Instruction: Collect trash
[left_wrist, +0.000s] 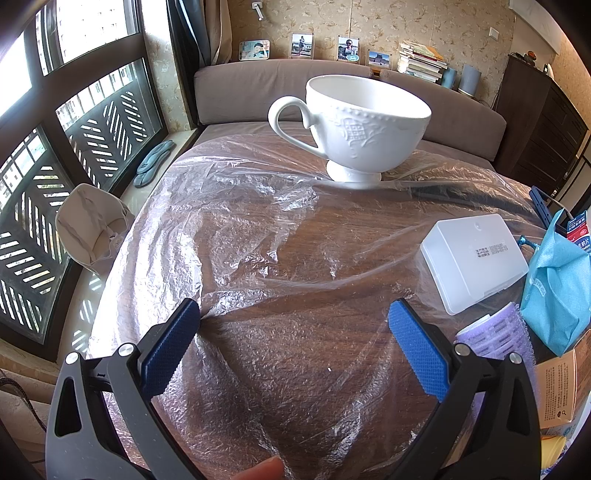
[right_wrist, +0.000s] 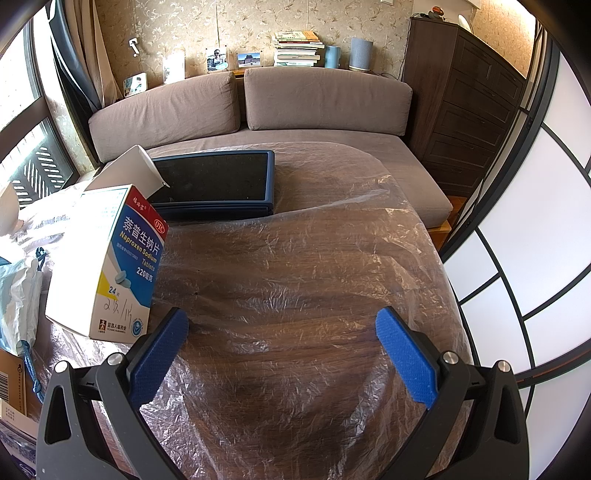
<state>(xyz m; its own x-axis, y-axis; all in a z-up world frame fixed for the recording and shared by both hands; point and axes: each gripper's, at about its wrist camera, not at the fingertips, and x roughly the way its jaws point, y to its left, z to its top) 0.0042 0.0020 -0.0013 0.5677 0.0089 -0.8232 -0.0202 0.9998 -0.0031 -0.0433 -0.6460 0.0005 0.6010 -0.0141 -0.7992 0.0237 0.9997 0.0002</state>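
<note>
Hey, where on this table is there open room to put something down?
Open: the plastic-covered stretch between the white cup and the left gripper, and right of the medicine box below the dark tray. Crowded: around the white plastic case.

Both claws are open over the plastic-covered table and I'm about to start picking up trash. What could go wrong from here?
1. The white cup stands on the loose plastic sheet; if the left claw snags the sheet, the cup may tip.
2. The medicine box sits tilted with its flap open beside the right claw; a nudge could topple it.
</note>
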